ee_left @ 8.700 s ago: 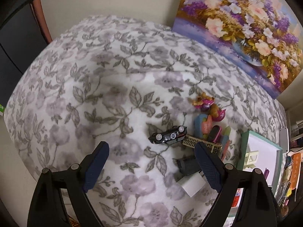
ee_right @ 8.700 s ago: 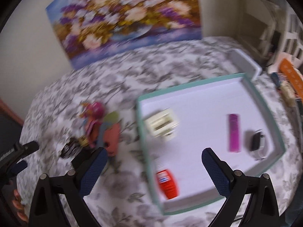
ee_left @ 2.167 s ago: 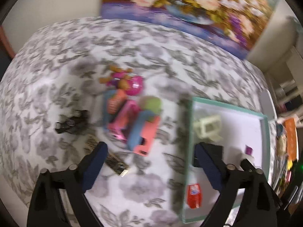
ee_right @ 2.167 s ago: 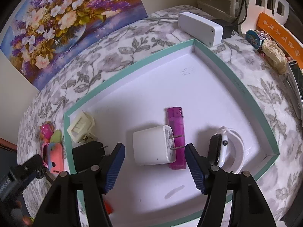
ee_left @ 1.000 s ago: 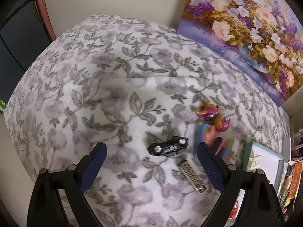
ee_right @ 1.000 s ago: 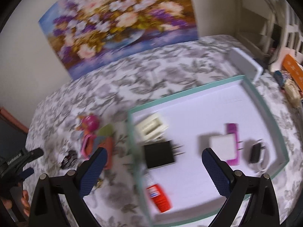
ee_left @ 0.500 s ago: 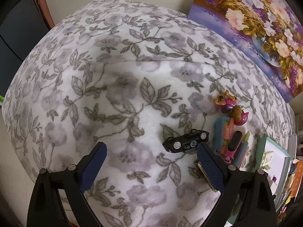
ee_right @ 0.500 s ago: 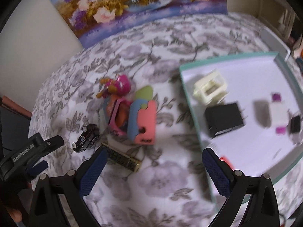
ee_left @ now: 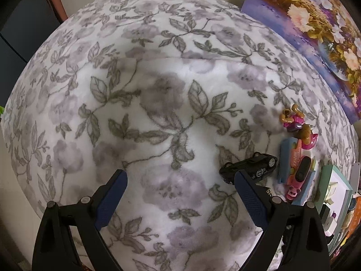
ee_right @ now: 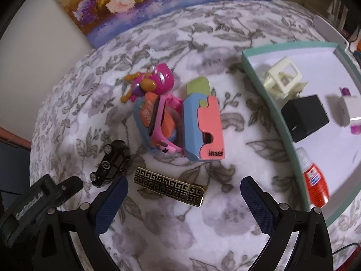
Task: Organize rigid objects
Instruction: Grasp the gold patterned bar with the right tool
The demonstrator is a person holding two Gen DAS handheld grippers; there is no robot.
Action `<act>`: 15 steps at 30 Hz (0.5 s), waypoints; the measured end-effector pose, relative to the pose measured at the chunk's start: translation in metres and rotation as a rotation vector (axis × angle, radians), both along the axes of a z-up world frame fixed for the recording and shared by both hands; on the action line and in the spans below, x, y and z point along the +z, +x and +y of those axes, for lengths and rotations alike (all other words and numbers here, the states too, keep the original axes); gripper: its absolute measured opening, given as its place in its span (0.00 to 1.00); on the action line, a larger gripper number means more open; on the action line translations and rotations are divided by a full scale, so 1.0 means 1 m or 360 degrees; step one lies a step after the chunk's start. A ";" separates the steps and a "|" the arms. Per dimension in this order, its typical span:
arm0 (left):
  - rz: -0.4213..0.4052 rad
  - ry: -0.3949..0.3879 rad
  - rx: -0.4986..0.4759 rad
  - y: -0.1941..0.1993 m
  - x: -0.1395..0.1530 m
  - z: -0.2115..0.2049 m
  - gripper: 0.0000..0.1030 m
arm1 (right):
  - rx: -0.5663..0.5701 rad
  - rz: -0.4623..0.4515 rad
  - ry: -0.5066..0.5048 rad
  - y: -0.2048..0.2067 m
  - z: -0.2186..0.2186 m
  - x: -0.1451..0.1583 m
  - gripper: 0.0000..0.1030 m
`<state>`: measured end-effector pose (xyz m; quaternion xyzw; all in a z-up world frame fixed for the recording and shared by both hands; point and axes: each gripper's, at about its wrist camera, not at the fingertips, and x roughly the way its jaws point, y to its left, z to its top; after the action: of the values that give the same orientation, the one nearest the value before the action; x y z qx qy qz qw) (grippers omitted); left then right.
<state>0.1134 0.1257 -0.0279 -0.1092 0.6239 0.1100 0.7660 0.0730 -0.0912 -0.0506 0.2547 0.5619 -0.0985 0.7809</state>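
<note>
Your right gripper (ee_right: 183,199), jaws spread and empty, hangs directly over the gold patterned bar (ee_right: 169,187) on the blanket (ee_right: 158,230), left of the tray (ee_right: 291,135); its long axis spans both fingers. Rotate before closing.

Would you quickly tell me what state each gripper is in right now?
Left gripper: open, holding nothing, above the floral blanket.
Right gripper: open, holding nothing, above the gold-patterned bar.
</note>
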 end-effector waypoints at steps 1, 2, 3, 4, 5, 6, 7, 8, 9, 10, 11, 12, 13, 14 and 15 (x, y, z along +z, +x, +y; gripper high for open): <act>-0.0004 -0.0001 0.0015 0.000 0.000 0.003 0.93 | -0.0009 0.0009 0.0004 0.001 0.001 -0.002 0.98; -0.0010 -0.0003 0.0030 0.000 0.001 0.006 0.93 | -0.0026 0.0022 0.0009 0.002 0.002 -0.006 0.98; -0.0014 -0.0004 0.0039 0.000 0.002 0.008 0.93 | -0.0048 0.0031 0.0014 0.003 0.003 -0.009 0.98; -0.0019 -0.0005 0.0053 -0.001 0.002 0.011 0.93 | -0.0059 0.0036 0.0018 0.004 0.004 -0.011 0.98; -0.0022 -0.0004 0.0066 -0.001 0.003 0.014 0.93 | -0.0074 0.0046 0.0022 0.005 0.005 -0.014 0.98; -0.0024 -0.0003 0.0081 -0.002 0.003 0.018 0.93 | -0.0081 0.0050 0.0024 0.006 0.005 -0.016 0.98; -0.0025 -0.0004 0.0096 -0.002 0.003 0.021 0.93 | -0.0089 0.0053 0.0025 0.006 0.006 -0.017 0.98; -0.0024 -0.0007 0.0104 -0.002 0.002 0.023 0.93 | -0.0098 0.0053 0.0020 0.007 0.007 -0.018 0.98; -0.0021 -0.0013 0.0107 -0.002 0.001 0.023 0.93 | -0.0103 0.0052 0.0009 0.008 0.009 -0.019 0.98; -0.0013 -0.0017 0.0106 -0.002 -0.001 0.024 0.93 | -0.0112 0.0049 -0.0010 0.009 0.010 -0.019 0.98; -0.0005 -0.0019 0.0105 -0.002 -0.003 0.023 0.93 | -0.0121 0.0047 -0.0021 0.009 0.011 -0.019 0.98; 0.0004 -0.0020 0.0104 -0.002 -0.005 0.022 0.93 | -0.0128 0.0048 -0.0024 0.011 0.013 -0.020 0.98; 0.0012 -0.0023 0.0105 -0.002 -0.007 0.021 0.93 | -0.0136 0.0055 -0.0031 0.011 0.014 -0.020 0.98; 0.0016 -0.0025 0.0107 -0.002 -0.009 0.020 0.93 | -0.0144 0.0057 -0.0048 0.012 0.015 -0.021 0.98; 0.0013 -0.0023 0.0111 -0.002 -0.009 0.020 0.93 | -0.0150 0.0061 -0.0062 0.015 0.018 -0.021 0.98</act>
<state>0.1109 0.1462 -0.0370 -0.1358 0.6236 0.1325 0.7584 0.0884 -0.0731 -0.0719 0.2639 0.5621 -0.1509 0.7691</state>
